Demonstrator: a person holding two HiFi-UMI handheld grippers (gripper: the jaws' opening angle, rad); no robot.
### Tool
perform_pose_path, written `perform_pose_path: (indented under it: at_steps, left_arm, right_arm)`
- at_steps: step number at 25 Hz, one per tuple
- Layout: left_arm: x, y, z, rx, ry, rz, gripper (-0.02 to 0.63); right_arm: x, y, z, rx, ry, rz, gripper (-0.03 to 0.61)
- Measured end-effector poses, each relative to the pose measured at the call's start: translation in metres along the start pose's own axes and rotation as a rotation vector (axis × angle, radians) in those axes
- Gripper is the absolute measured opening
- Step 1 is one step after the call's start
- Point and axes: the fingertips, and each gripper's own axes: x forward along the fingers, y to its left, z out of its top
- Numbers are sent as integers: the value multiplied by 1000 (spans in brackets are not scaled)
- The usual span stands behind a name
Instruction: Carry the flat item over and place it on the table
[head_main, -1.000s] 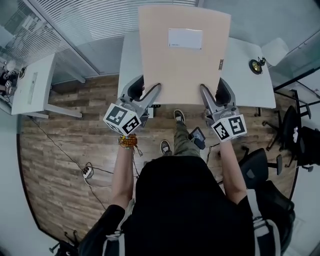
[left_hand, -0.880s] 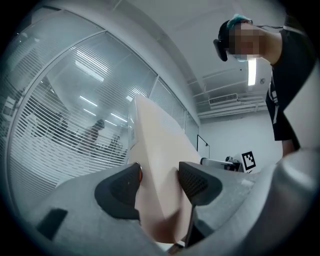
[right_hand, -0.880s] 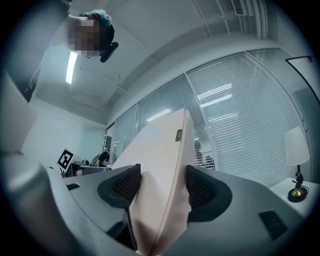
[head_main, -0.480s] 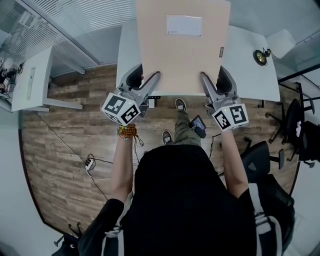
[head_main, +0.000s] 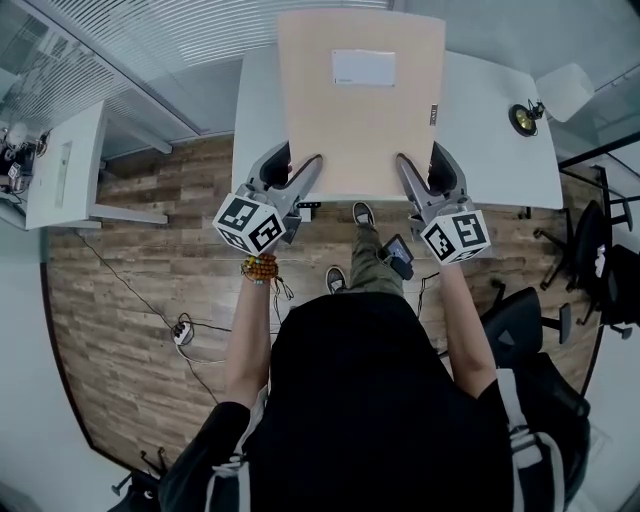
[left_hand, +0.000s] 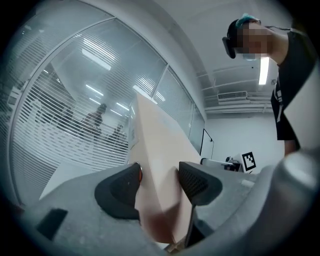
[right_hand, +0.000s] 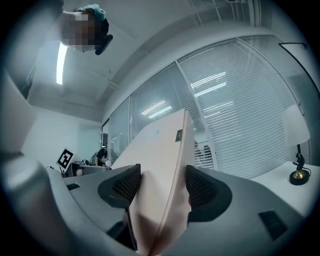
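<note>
A large flat beige board (head_main: 360, 100) with a white label near its far end hangs over the white table (head_main: 500, 140). My left gripper (head_main: 300, 172) is shut on the board's near left corner, and my right gripper (head_main: 420, 172) is shut on its near right corner. In the left gripper view the board (left_hand: 157, 165) stands edge-on between the black pads (left_hand: 125, 187). The right gripper view shows the board (right_hand: 162, 165) clamped between the pads (right_hand: 202, 187), rising away from the camera.
A small brass lamp (head_main: 520, 118) with a white shade stands at the table's right end. A second white desk (head_main: 65, 165) is at the left. Black office chairs (head_main: 590, 260) crowd the right side. Cables and a power strip (head_main: 180, 335) lie on the wood floor.
The board and both grippers have shifted slightly forward over the table. Both grips are unchanged.
</note>
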Motion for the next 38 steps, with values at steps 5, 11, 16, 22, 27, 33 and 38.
perform_pose_path:
  at_steps: [5, 11, 16, 22, 27, 33, 38]
  left_arm:
    - [9, 13, -19, -36, 35, 16, 250]
    - [20, 22, -42, -78, 75, 29, 250]
    - [29, 32, -59, -115, 104, 47, 250]
    - [41, 49, -77, -156, 145, 69, 250]
    - [53, 64, -95, -201, 176, 86, 250]
    - [67, 84, -106, -215, 209, 101, 250]
    - [82, 96, -114, -242, 234, 105, 250]
  right_arm:
    - [8, -13, -21, 28, 45, -7, 257]
    - [12, -28, -44, 61, 94, -16, 256]
    - [18, -41, -61, 84, 132, -22, 257]
    - [32, -55, -83, 116, 173, -31, 256]
    - [44, -69, -100, 138, 211, -35, 258]
    - [61, -83, -119, 165, 239, -44, 256]
    - [73, -98, -128, 188, 258, -60, 256]
